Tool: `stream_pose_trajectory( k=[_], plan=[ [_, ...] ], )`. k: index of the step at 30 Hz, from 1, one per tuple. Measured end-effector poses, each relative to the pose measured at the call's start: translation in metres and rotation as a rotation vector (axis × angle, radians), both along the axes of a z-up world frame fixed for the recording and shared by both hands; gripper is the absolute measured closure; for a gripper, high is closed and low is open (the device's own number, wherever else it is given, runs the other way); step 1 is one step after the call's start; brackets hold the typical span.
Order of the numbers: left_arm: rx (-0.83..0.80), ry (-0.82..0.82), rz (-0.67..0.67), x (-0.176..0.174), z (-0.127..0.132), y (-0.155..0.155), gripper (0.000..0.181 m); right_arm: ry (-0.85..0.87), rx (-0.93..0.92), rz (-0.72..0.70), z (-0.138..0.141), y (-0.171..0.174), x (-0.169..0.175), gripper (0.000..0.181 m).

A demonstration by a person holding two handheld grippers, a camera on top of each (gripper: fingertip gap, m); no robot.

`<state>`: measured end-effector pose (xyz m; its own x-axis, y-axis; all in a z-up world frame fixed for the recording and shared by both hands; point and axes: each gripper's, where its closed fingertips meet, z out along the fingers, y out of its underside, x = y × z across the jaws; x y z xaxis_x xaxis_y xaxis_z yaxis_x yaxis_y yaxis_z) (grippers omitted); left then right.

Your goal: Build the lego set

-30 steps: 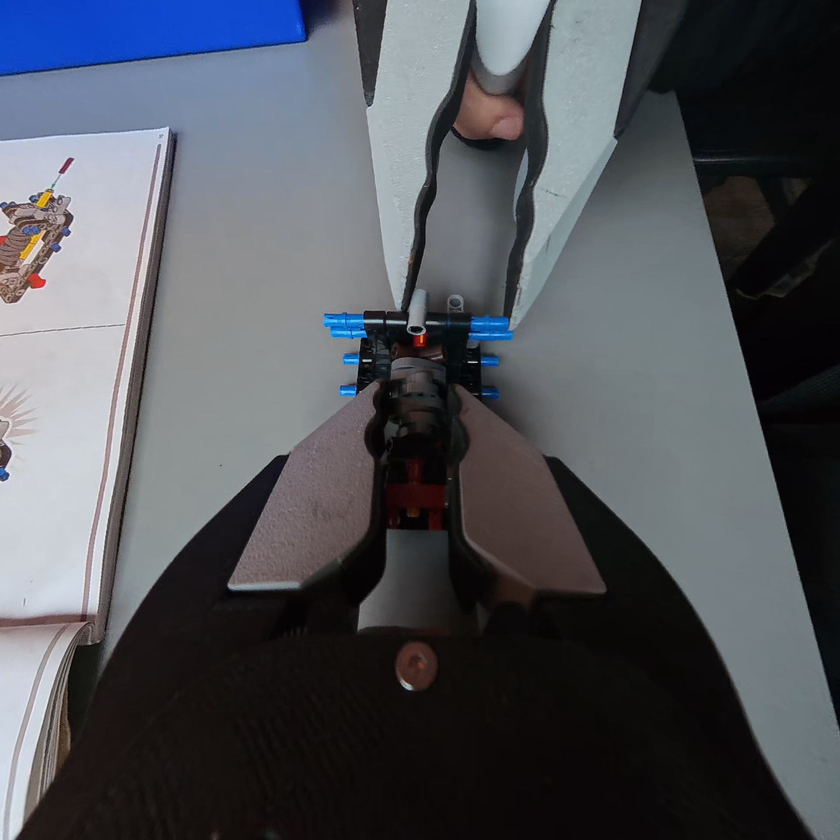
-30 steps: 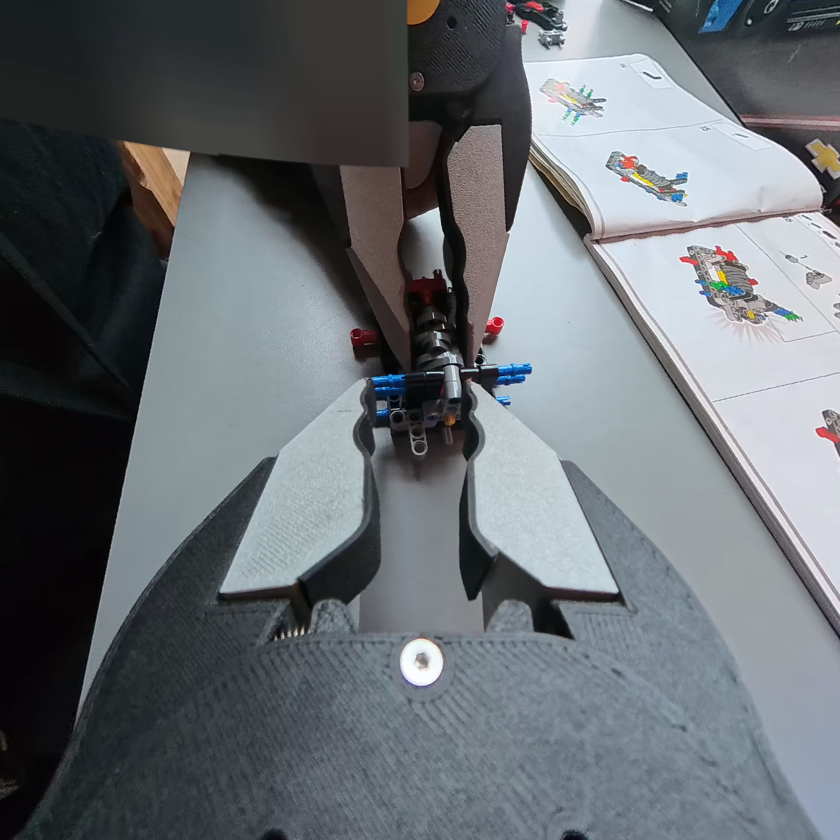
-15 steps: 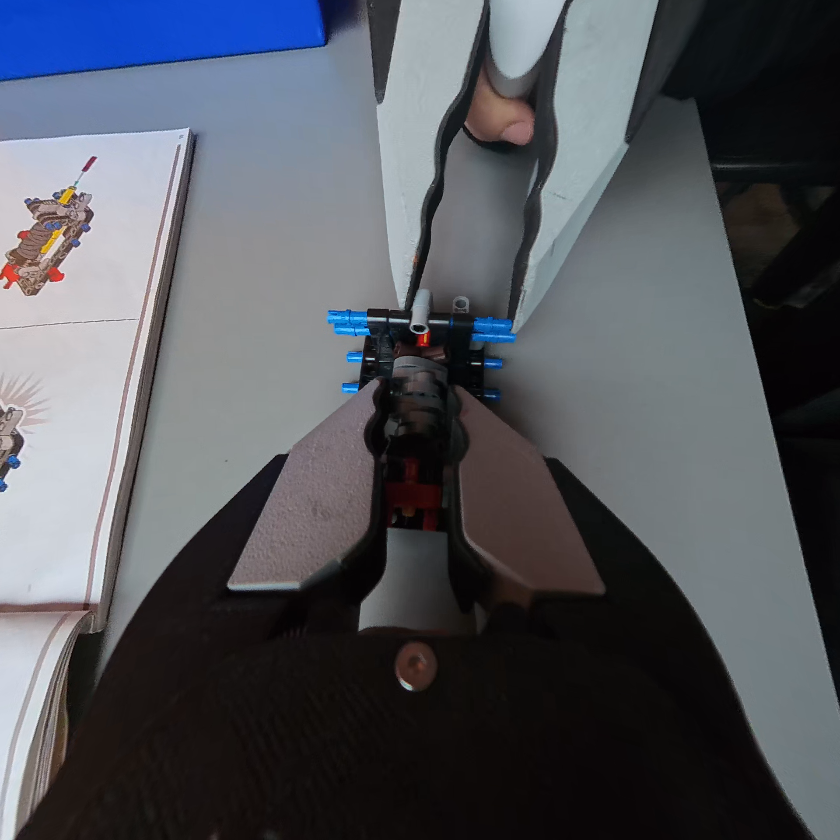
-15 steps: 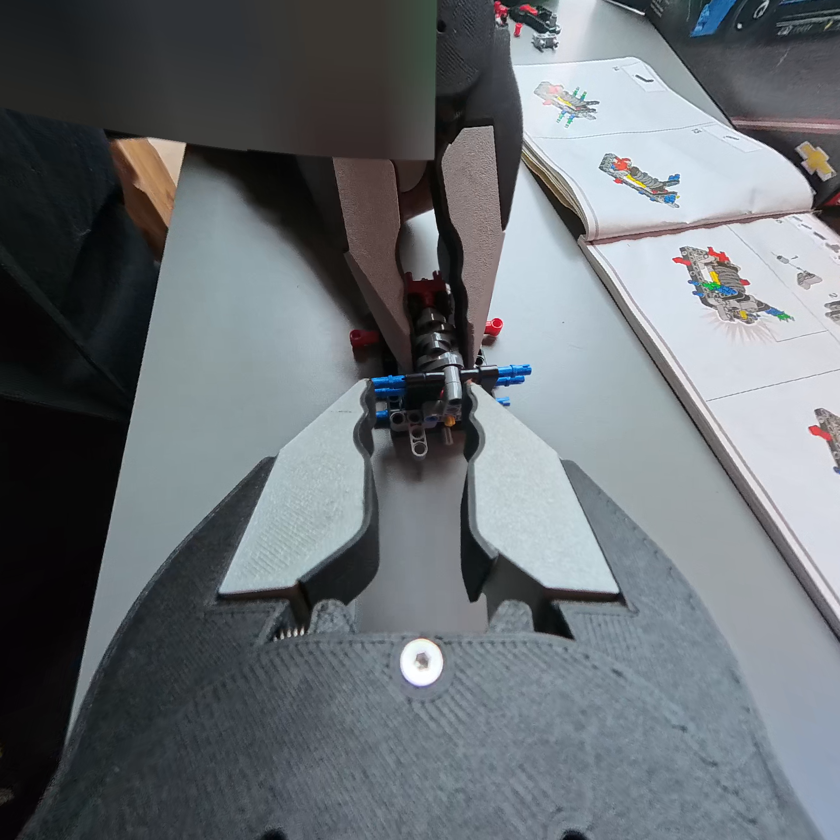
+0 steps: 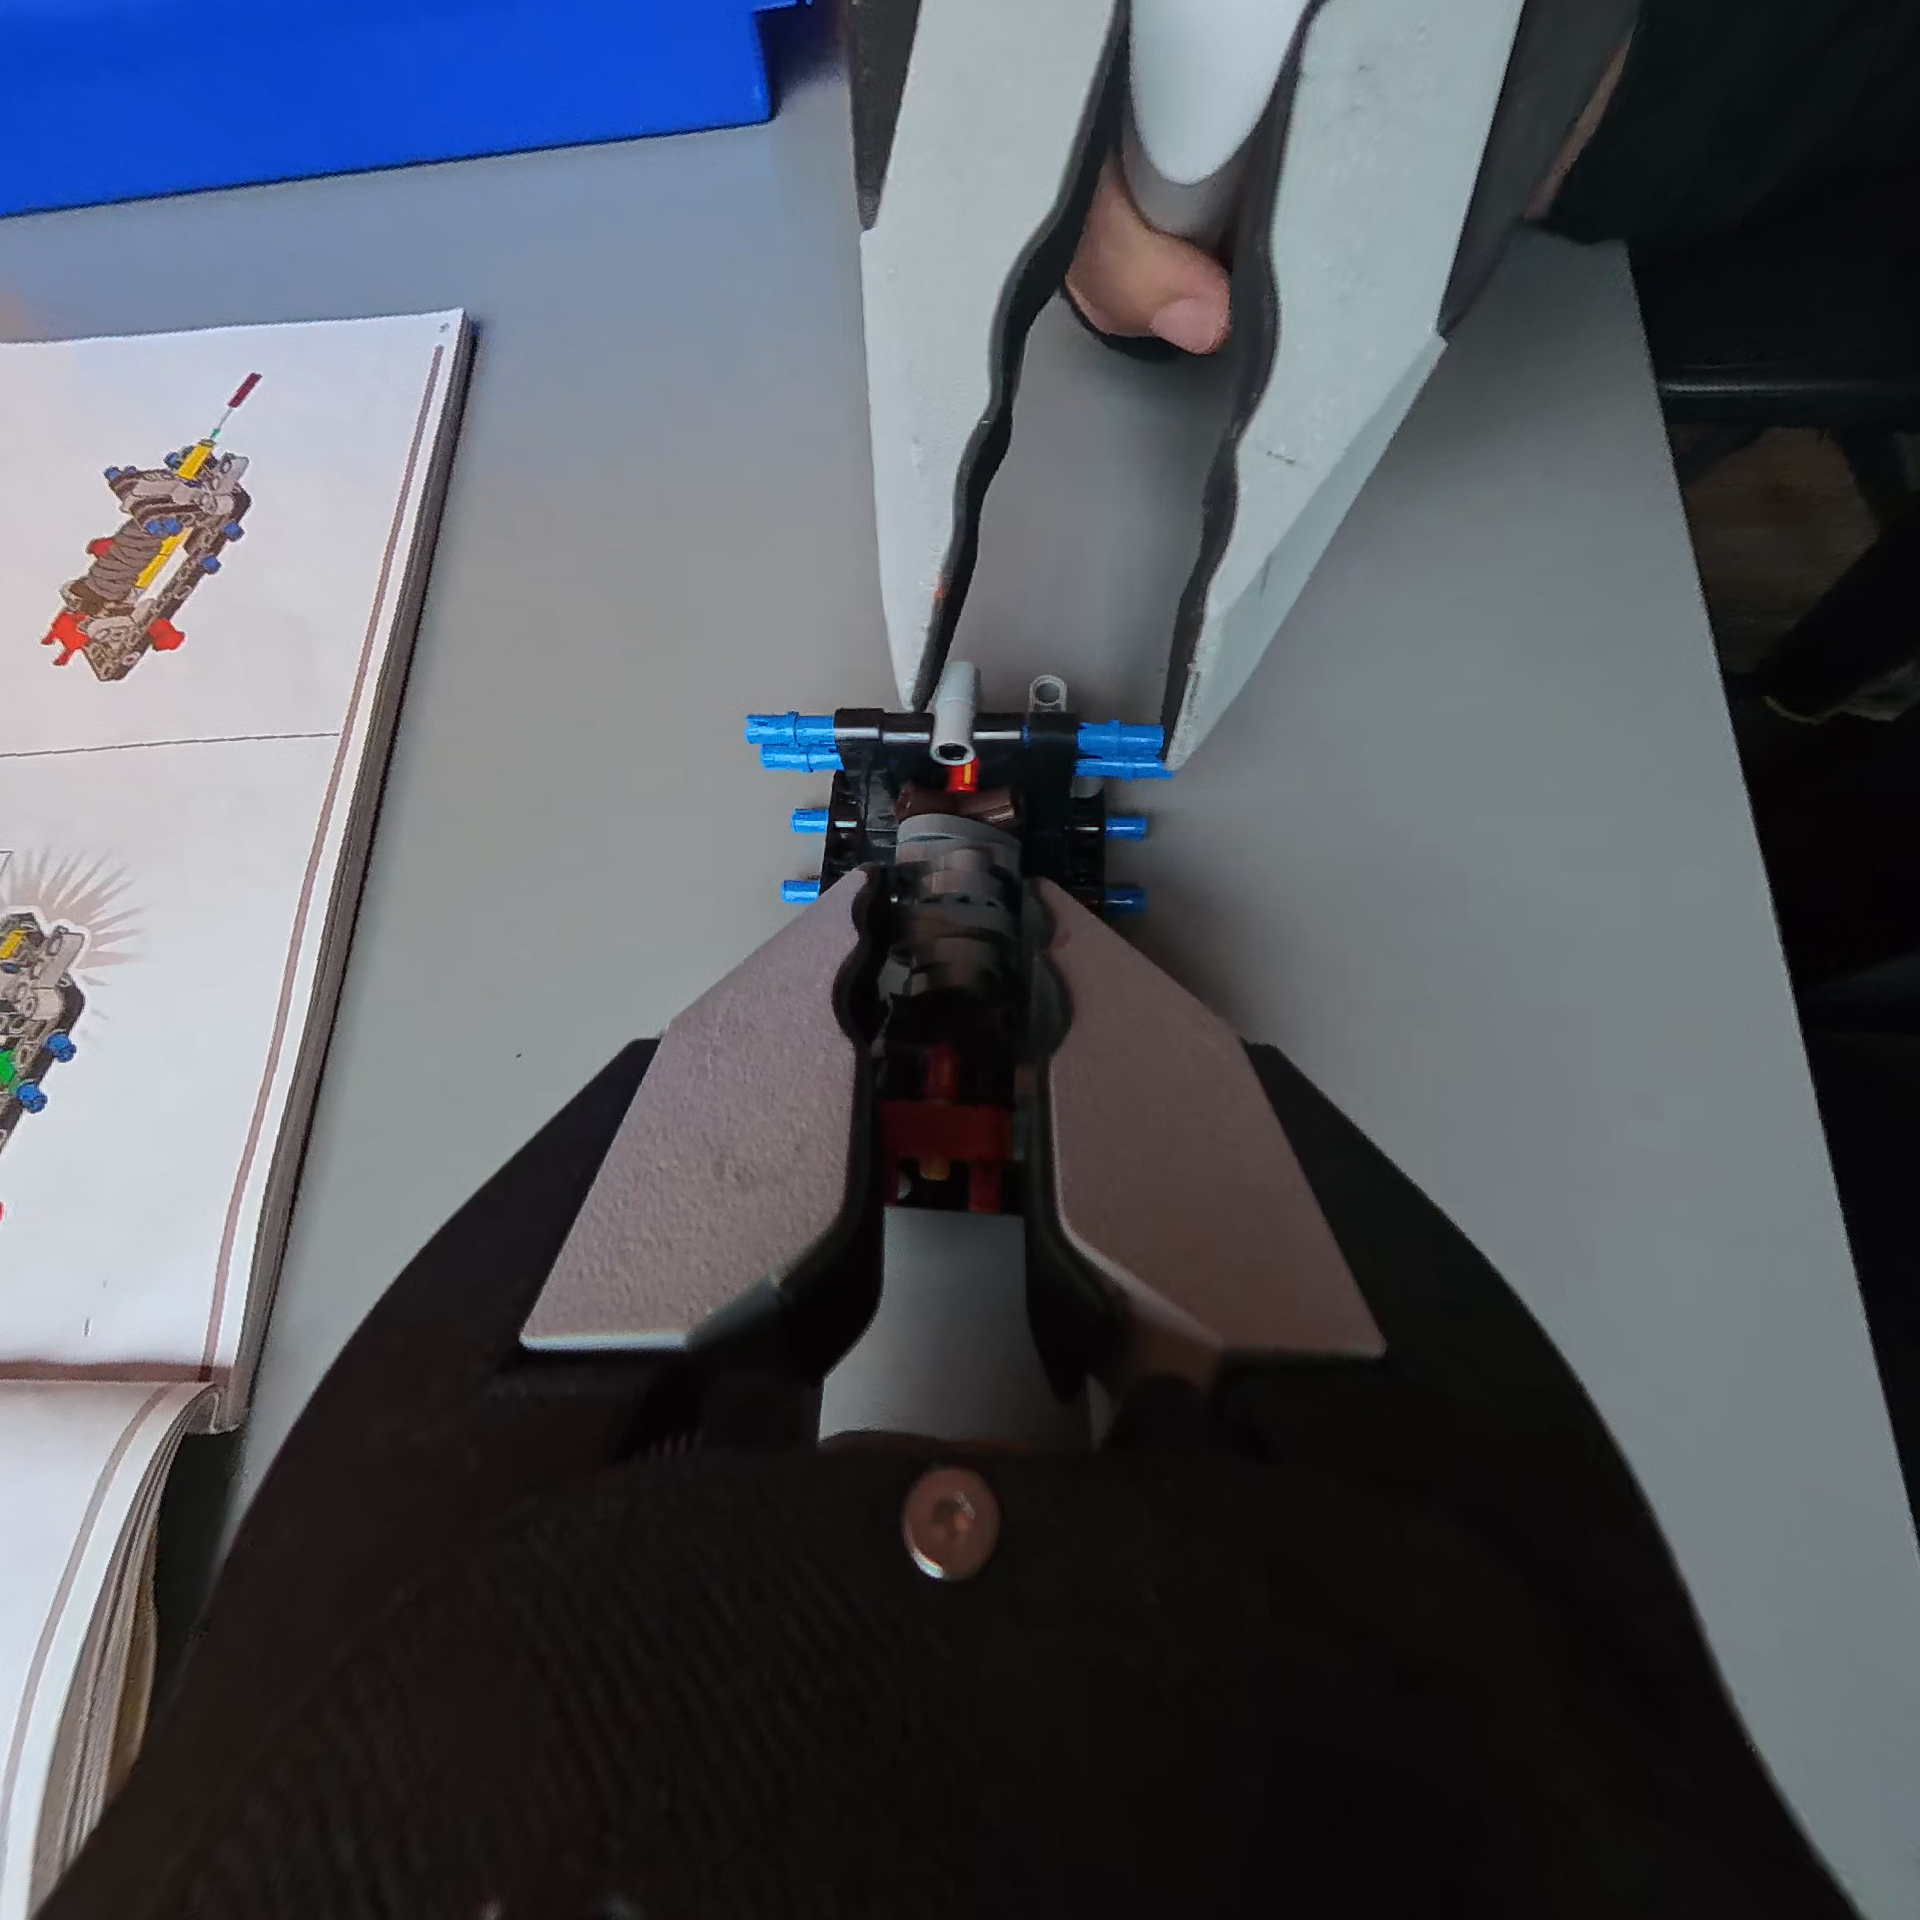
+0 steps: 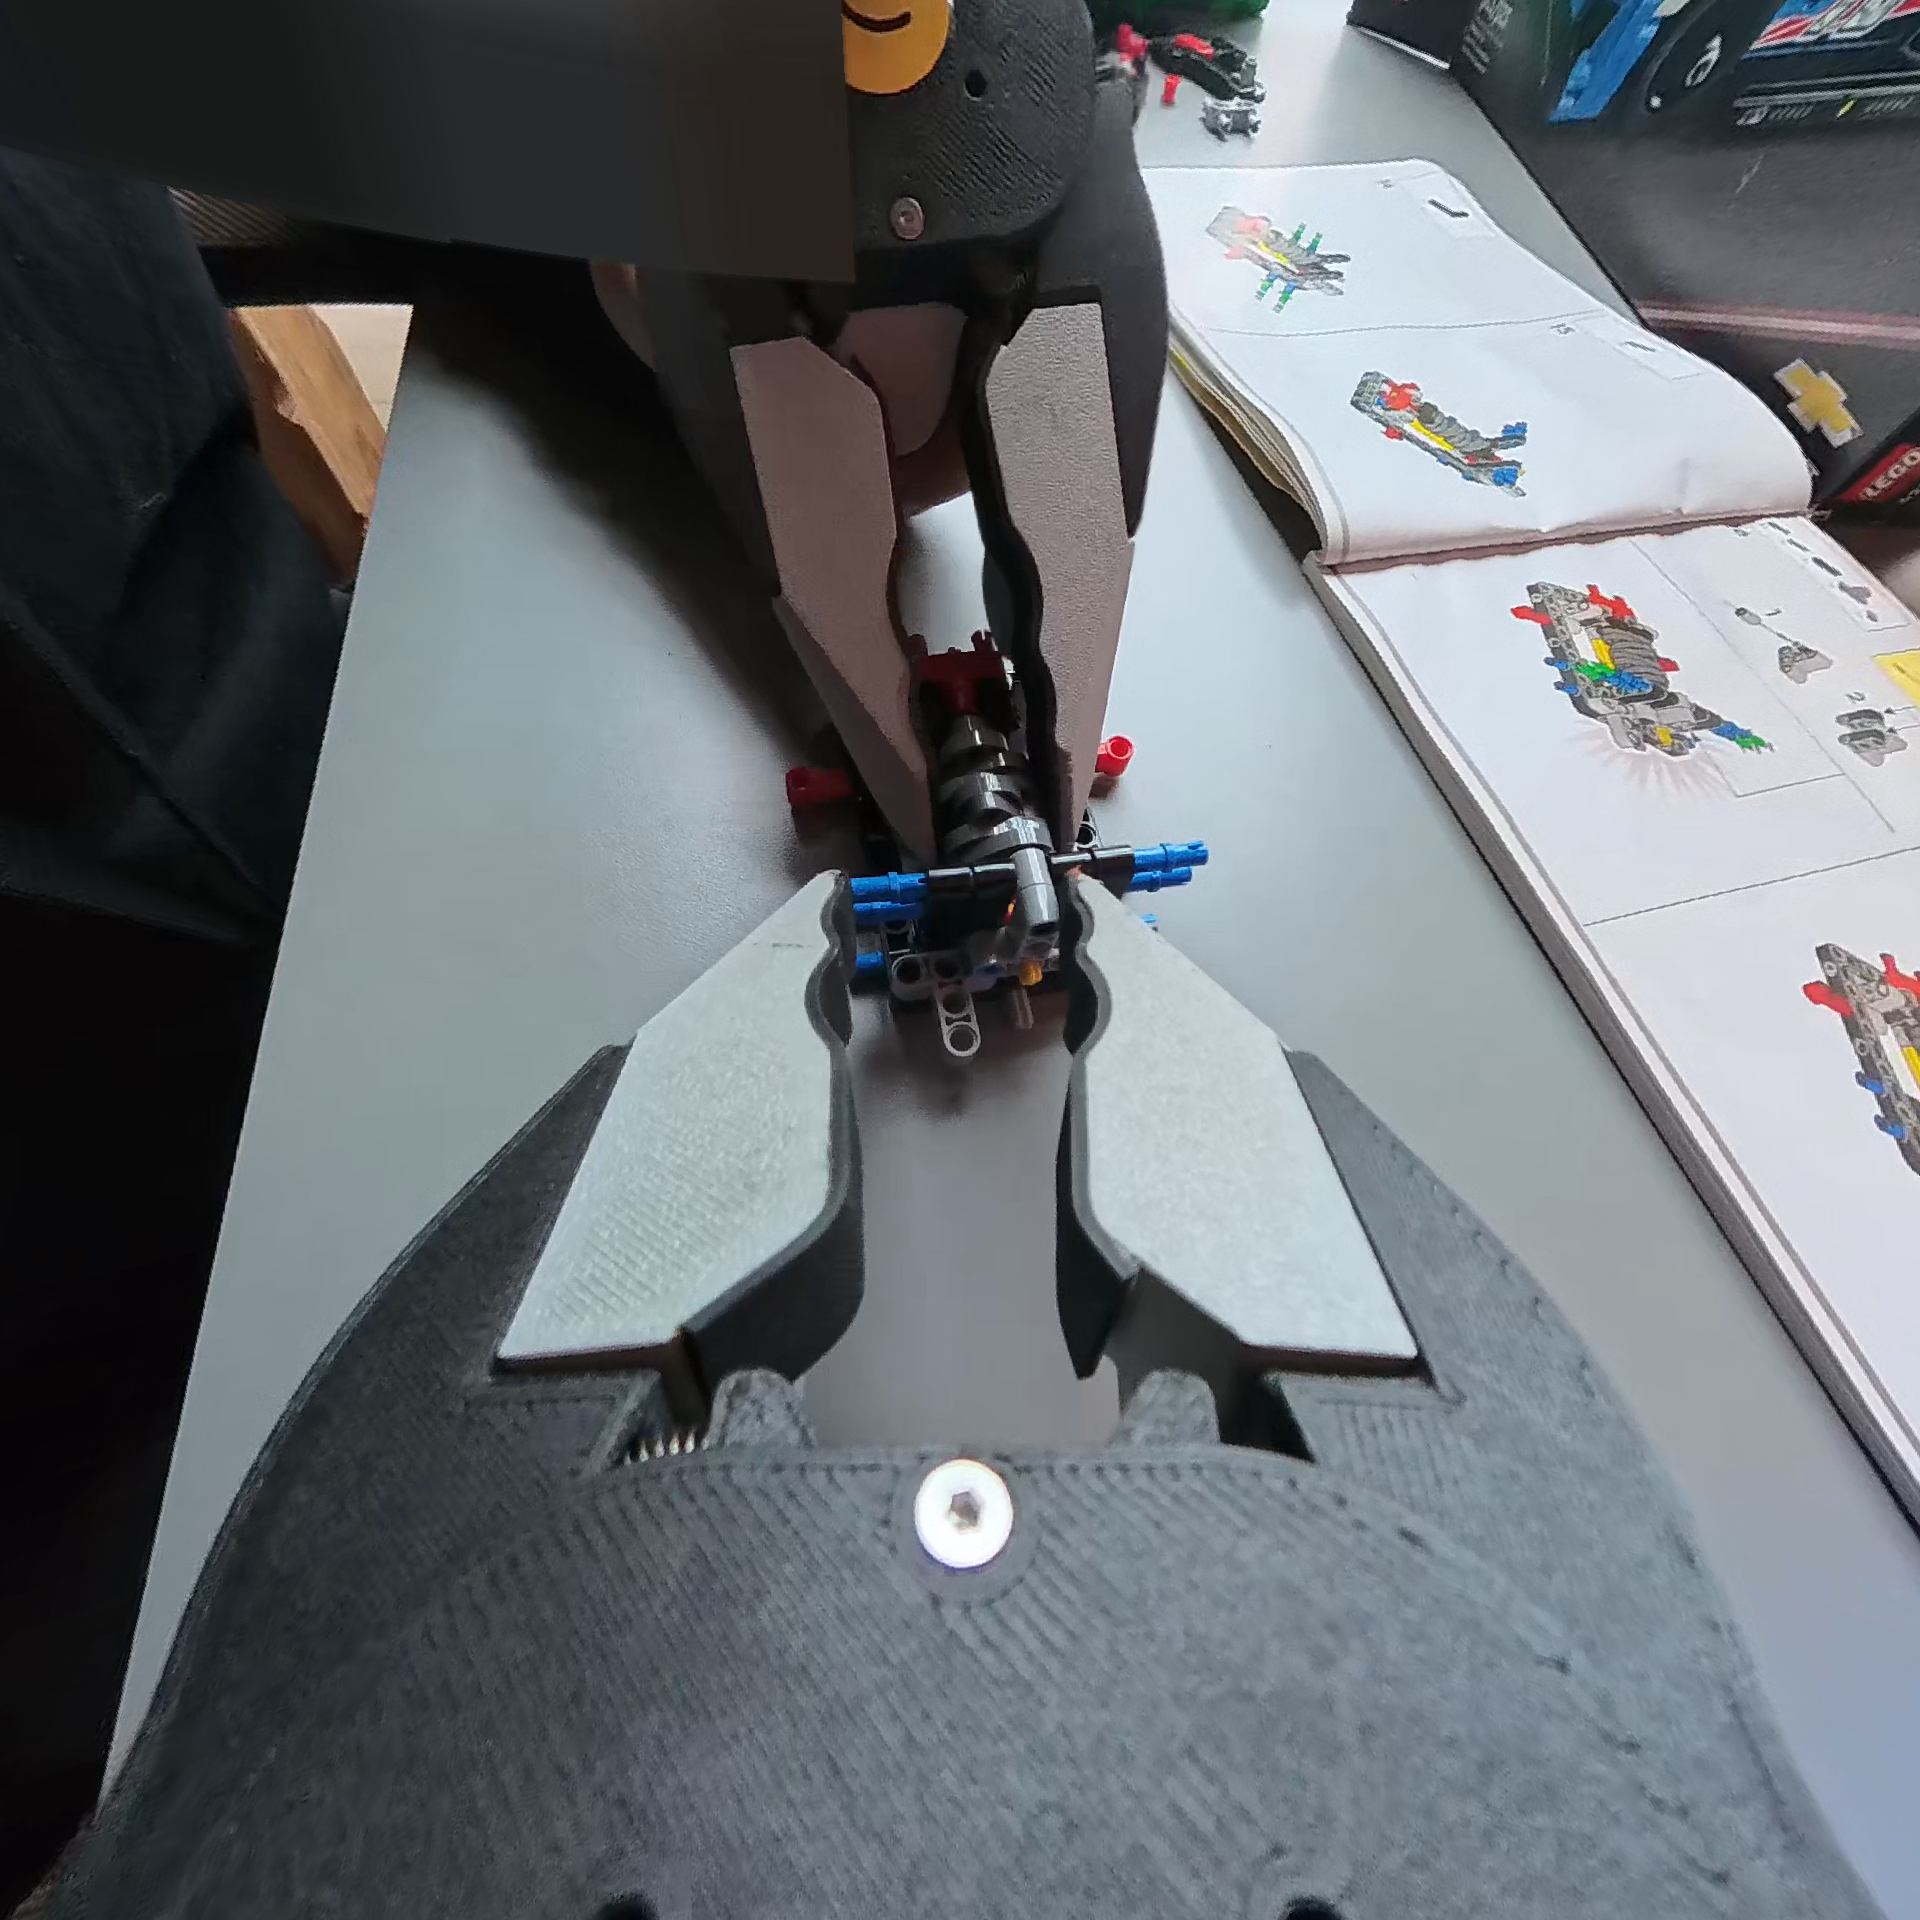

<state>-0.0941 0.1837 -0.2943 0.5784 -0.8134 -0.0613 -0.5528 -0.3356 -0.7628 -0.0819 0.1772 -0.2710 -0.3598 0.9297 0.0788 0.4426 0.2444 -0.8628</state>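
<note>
Left wrist view: the left gripper [image 5: 951,914], with brown-faced jaws, pinches the black, grey and red lego assembly with blue pins [image 5: 956,831], which rests on the grey desk [image 5: 623,623]. The grey-faced right gripper [image 5: 1039,707] stands at the assembly's far end, jaws spread. An open instruction booklet [image 5: 208,831] lies well apart.

Right wrist view: the right gripper [image 6: 956,914] flanks the lego assembly [image 6: 982,914], jaws spread. The left gripper [image 6: 992,800] pinches its far part.
</note>
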Motion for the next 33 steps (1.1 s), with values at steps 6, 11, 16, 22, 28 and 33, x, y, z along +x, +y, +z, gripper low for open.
stream_pose_trajectory(
  k=[6, 11, 16, 22, 28, 33],
  plan=[
    [0.062, 0.041, 0.0, 0.0, 0.0, 0.001, 0.158, 0.003, 0.003, 0.028, 0.0, 0.001, 0.001, 0.146],
    [0.093, 0.062, -0.002, 0.0, 0.0, 0.001, 0.159, 0.006, 0.049, 0.04, -0.001, 0.001, 0.001, 0.153],
    [0.107, 0.073, 0.004, 0.0, 0.0, 0.001, 0.159, 0.007, 0.068, 0.041, 0.0, 0.003, 0.0, 0.155],
    [0.093, 0.057, 0.013, -0.001, 0.001, 0.003, 0.158, 0.027, 0.035, 0.018, 0.001, 0.005, -0.001, 0.154],
    [0.104, 0.06, 0.014, -0.001, 0.001, 0.003, 0.158, 0.059, 0.07, 0.0, 0.005, 0.009, 0.001, 0.145],
    [0.114, 0.066, -0.025, -0.003, 0.001, 0.003, 0.158, 0.089, -0.113, 0.042, 0.019, 0.014, 0.007, 0.138]
  ],
)
